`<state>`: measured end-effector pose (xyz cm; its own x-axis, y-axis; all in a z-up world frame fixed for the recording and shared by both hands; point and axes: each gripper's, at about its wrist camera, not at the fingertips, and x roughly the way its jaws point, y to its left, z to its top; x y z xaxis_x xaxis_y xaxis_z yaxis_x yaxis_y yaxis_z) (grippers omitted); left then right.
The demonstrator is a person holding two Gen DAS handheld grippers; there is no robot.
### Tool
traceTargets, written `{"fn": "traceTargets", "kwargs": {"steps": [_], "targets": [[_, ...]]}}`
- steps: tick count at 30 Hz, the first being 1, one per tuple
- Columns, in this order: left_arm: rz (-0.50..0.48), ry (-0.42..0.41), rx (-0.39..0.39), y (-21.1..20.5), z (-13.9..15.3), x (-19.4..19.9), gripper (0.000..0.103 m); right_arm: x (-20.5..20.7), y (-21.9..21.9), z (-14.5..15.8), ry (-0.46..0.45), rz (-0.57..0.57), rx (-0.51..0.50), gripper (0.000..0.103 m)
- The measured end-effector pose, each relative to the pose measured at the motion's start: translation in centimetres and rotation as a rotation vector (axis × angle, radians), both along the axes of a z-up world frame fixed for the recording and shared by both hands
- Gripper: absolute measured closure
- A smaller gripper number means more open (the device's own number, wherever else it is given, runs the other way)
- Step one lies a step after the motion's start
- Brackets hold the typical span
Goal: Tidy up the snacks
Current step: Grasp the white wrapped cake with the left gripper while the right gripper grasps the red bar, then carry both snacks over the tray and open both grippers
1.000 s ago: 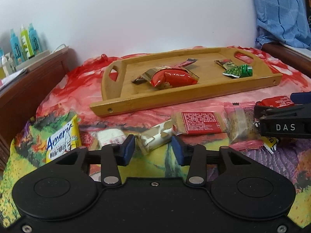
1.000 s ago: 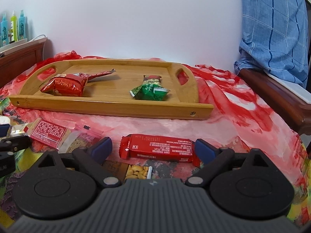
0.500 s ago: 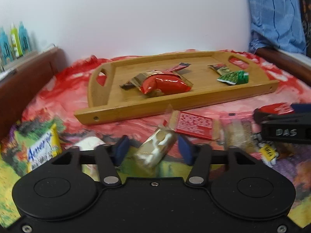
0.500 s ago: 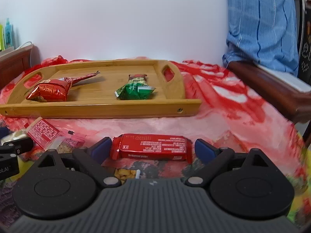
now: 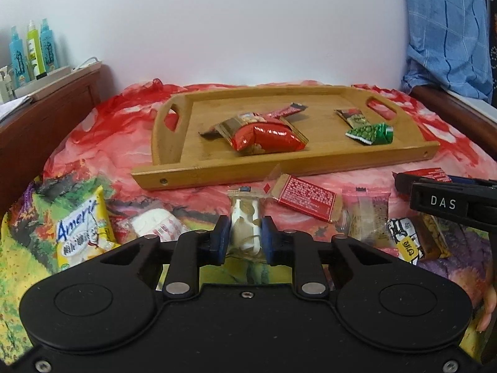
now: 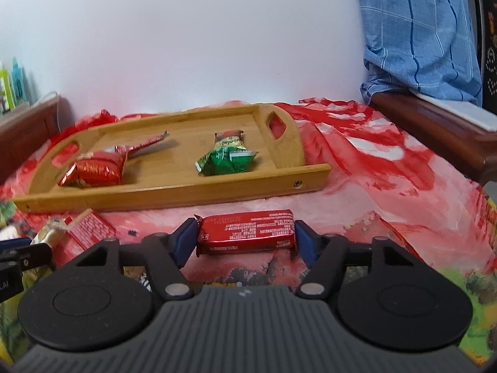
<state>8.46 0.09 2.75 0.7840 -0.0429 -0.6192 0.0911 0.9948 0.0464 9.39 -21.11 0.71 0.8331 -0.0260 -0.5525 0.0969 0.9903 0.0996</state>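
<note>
Snacks in crinkly wrappers lie scattered along the near side of a worktop draped in a red and multicoloured cloth, in front of a long wooden tray with cut-out handles (image 5: 217, 172) that stands toward the far edge. The tray already carries a red and gold foil packet (image 5: 264, 135) and a green pea packet (image 5: 369, 132).

The step in hand is a double pick-up. The left claw (image 5: 245, 239) pinches a clear-wrapped white and gold snack (image 5: 245, 220), held upright between its blue pads. The right claw (image 6: 245, 237) is closing around a flat red foil bar (image 6: 247, 231), which lies crosswise between the jaws, seemingly just touched at both ends.

Next, judging by the tray's contents, both snacks need lifting clear of the cloth and carrying forward over the tray's near wall; the right grip should firm up first, as foil can slip.

A second earlier, the left claw stood open before that snack, then lying flat, and the right claw gaped wide around the bar.
</note>
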Motion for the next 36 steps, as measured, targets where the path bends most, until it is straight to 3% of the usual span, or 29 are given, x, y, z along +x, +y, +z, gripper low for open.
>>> {"fn": "traceTargets", "kwargs": {"steps": [9, 13, 17, 20, 22, 36], "targets": [[0.028, -0.017, 0.011, 0.5, 1.2, 0.2, 0.083, -0.8, -0.5, 1.2, -0.065, -0.012, 0.017, 0.035], [0.030, 0.054, 0.039, 0.4, -0.1, 0.9, 0.079, -0.9, -0.6, 1.4, -0.072, -0.014, 0.021, 0.035], [0.042, 0.053, 0.038, 0.1, -1.1, 1.2, 0.057, -0.9, -0.7, 1.3, -0.067, -0.016, 0.027, 0.035], [0.043, 0.050, 0.038, -0.1, -1.3, 1.6, 0.062, -0.9, -0.6, 1.3, -0.071, -0.018, 0.028, 0.035], [0.042, 0.050, 0.027, -0.1, -1.3, 1.8, 0.083, -0.8, -0.7, 1.4, -0.073, -0.016, 0.040, 0.035], [0.045, -0.040, 0.011, 0.5, 3.7, 2.0, 0.082, 2.1, -1.8, 3.9, -0.136, 0.041, 0.121, 0.035]]}}
